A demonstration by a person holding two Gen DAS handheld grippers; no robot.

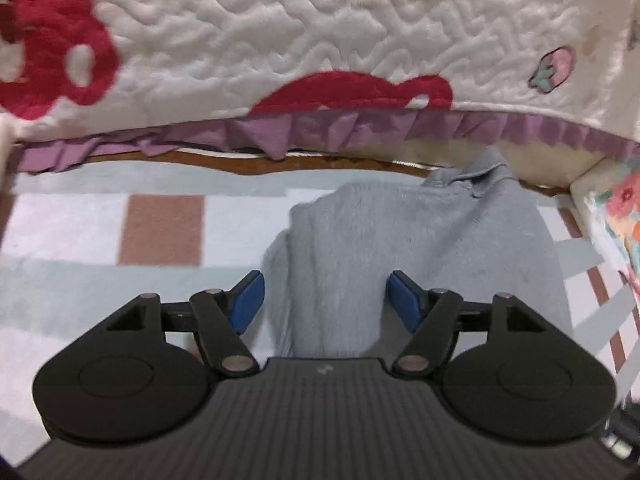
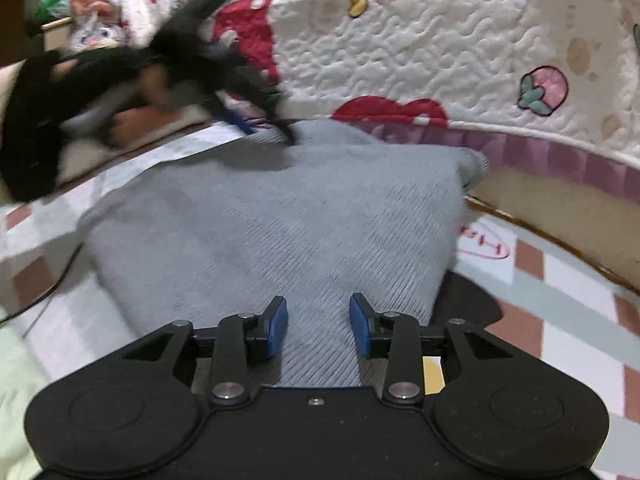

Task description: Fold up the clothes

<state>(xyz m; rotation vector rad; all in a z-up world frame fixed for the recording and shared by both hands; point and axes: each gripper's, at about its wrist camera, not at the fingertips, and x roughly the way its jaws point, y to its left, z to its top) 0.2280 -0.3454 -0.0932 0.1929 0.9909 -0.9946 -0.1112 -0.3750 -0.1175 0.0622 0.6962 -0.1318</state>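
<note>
A grey knitted garment (image 1: 420,248) lies folded on the checked blanket (image 1: 80,288), its collar toward the quilt. My left gripper (image 1: 326,304) hovers open over the garment's near left edge, nothing between its blue pads. In the right wrist view the same grey garment (image 2: 272,224) fills the middle. My right gripper (image 2: 318,330) stands open just above its near edge, holding nothing. The left gripper (image 2: 256,120) shows blurred at the garment's far left corner, held by a hand in a black sleeve (image 2: 60,92).
A white quilt (image 1: 320,28) with red shapes and a purple frill (image 1: 320,132) hangs behind the garment. A floral cushion (image 1: 616,216) stands at the right. A black cable (image 2: 44,292) runs over the blanket at the left. Toys (image 2: 96,20) sit at the far left.
</note>
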